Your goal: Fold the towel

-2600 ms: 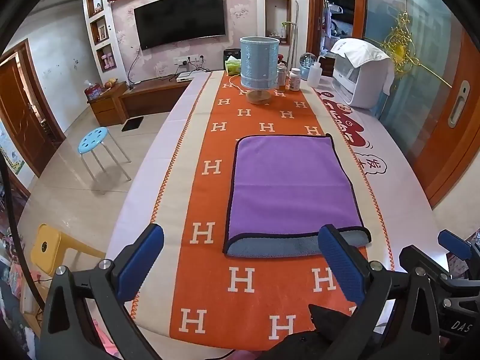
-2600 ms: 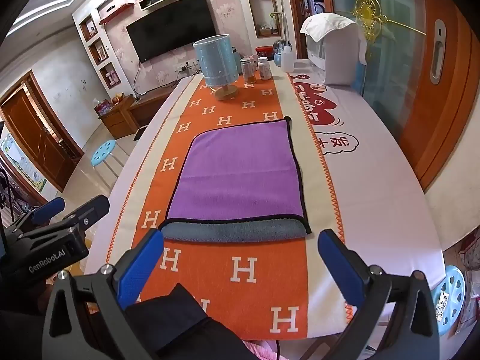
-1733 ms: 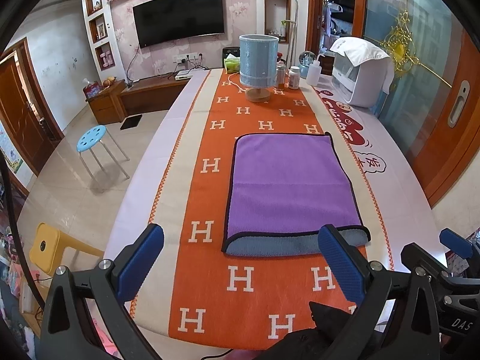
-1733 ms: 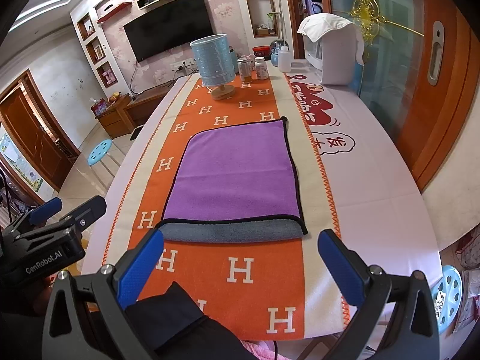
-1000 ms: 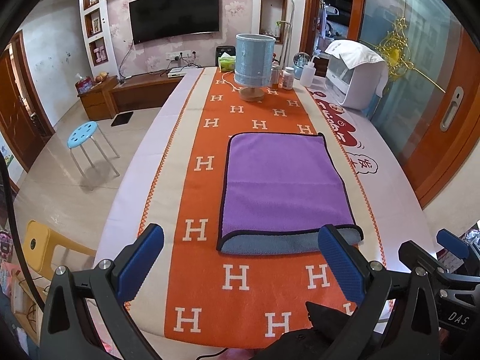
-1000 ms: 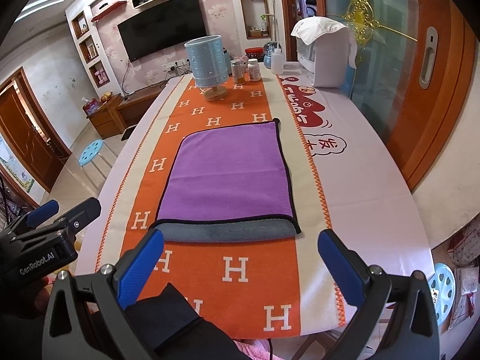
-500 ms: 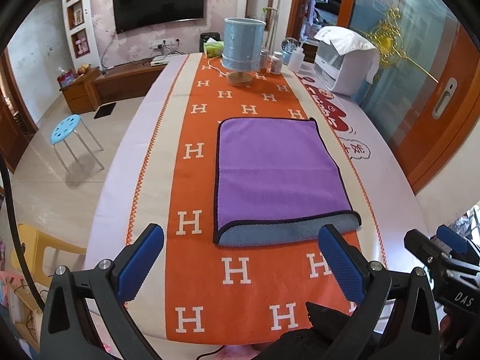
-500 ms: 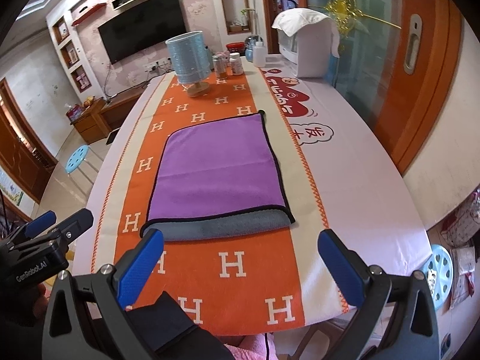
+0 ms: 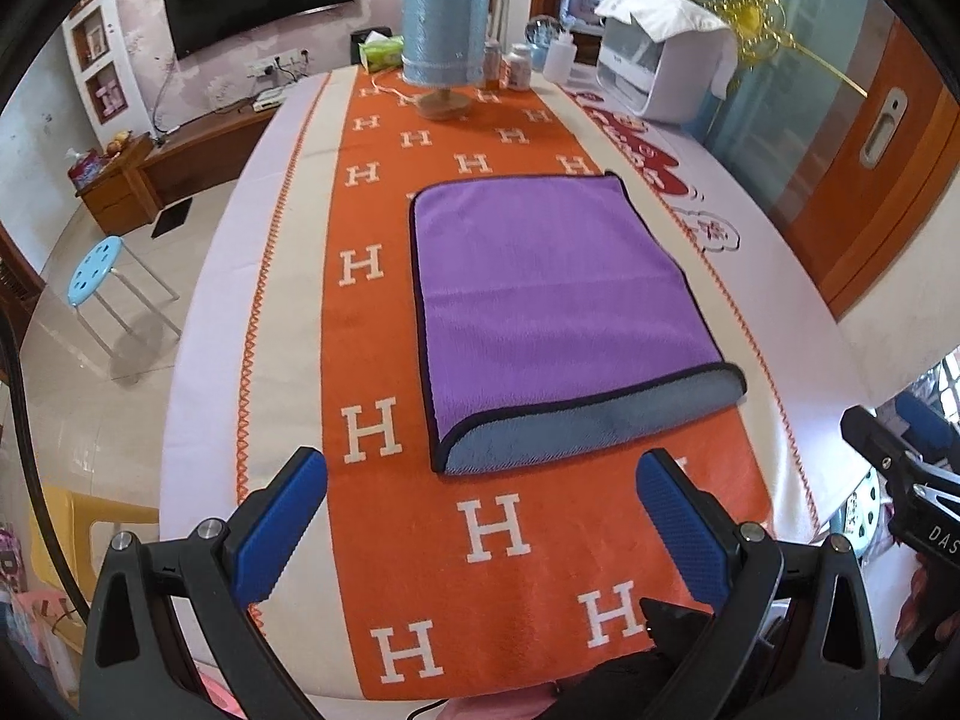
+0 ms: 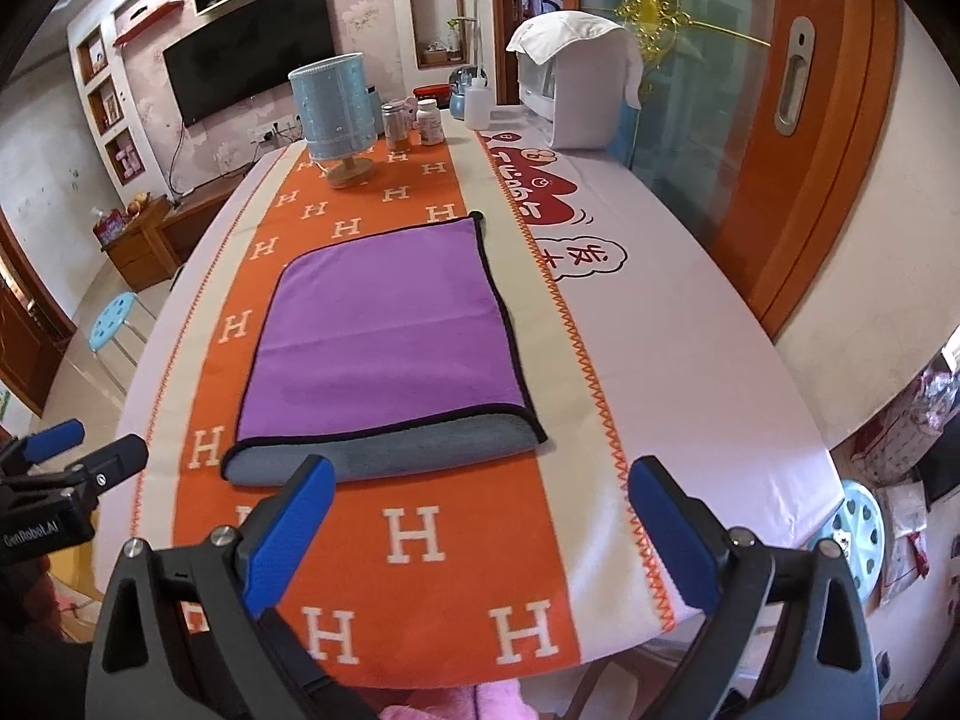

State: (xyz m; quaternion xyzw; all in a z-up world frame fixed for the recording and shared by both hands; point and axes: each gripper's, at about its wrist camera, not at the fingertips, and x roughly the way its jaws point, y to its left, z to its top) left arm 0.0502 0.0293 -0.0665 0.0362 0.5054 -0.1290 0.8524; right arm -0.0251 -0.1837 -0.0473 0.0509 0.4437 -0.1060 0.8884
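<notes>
I have both tongs spread wide and empty, above the near end of the table (image 9: 198,312). The left tongs (image 9: 480,516) sit with blue pads (image 9: 279,525) apart over the orange runner (image 9: 384,324) patterned with white H letters; the right tongs (image 10: 480,525) are just as wide, their left pad overlapping the towel's near edge in the right wrist view, though I cannot tell whether it touches.

The towel (image 9: 552,294) lies flat in the middle of the runner, folded once: purple face up, black trim around it, and a grey underside showing along the near edge, where the fold rolls over. In the right wrist view the towel (image 10: 384,336) looks the same, with a small black loop at its far right corner.

At the far end of the table I see a blue lamp (image 9: 445,42) on a wooden base, a few small bottles (image 10: 429,120) just right of it, and a white appliance (image 9: 660,66) with a cloth draped on top at the far right. A blue stool (image 9: 96,270) stands on the floor to the left.

In the left wrist view, the right tongs (image 9: 900,450) show at the right edge.
</notes>
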